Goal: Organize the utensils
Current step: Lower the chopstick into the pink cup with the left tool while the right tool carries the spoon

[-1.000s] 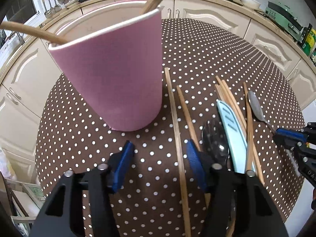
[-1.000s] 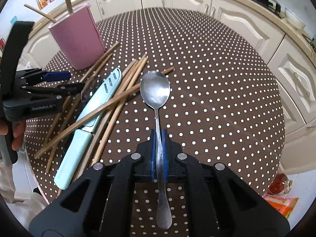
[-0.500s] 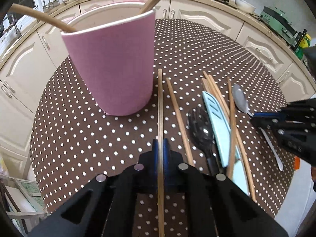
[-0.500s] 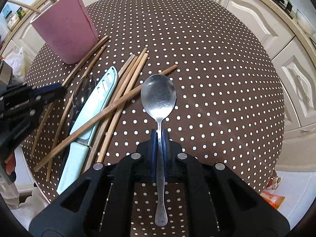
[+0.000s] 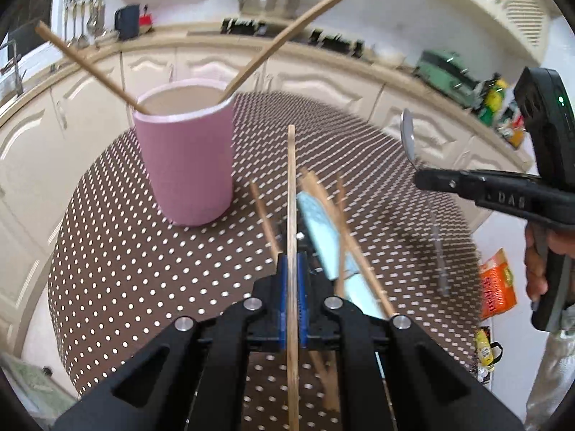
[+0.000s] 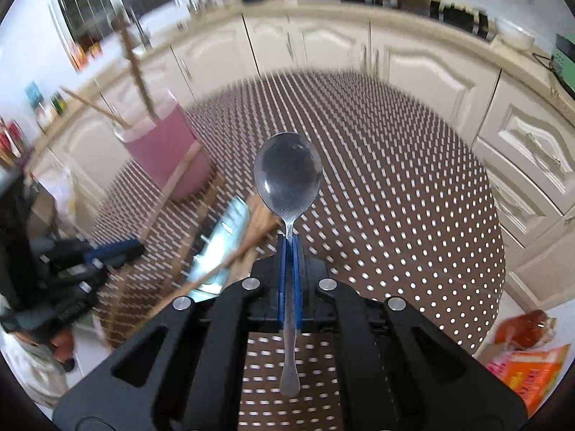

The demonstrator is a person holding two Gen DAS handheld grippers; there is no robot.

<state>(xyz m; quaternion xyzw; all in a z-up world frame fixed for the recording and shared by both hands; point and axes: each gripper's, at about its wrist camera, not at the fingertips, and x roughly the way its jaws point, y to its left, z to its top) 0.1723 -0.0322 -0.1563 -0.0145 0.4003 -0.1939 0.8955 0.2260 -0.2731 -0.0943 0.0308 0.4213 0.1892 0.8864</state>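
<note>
My left gripper (image 5: 291, 262) is shut on a wooden chopstick (image 5: 291, 194), lifted off the table and pointing ahead, right of the pink cup (image 5: 187, 158). The cup holds two chopsticks (image 5: 287, 36). My right gripper (image 6: 288, 240) is shut on a metal spoon (image 6: 287, 176) by its handle, raised above the table; it also shows in the left wrist view (image 5: 424, 179). More chopsticks (image 5: 345, 230), a light blue knife (image 5: 320, 230) and a dark utensil lie on the table between the grippers.
The round table (image 6: 395, 165) has a brown polka-dot cloth. Cream kitchen cabinets (image 6: 323, 50) curve around behind it. Orange packets (image 6: 532, 362) lie on the floor at the right.
Both grippers have lifted and tilted up: the left raised its chopstick off the table, the right raised the spoon. The views are motion-blurred.
</note>
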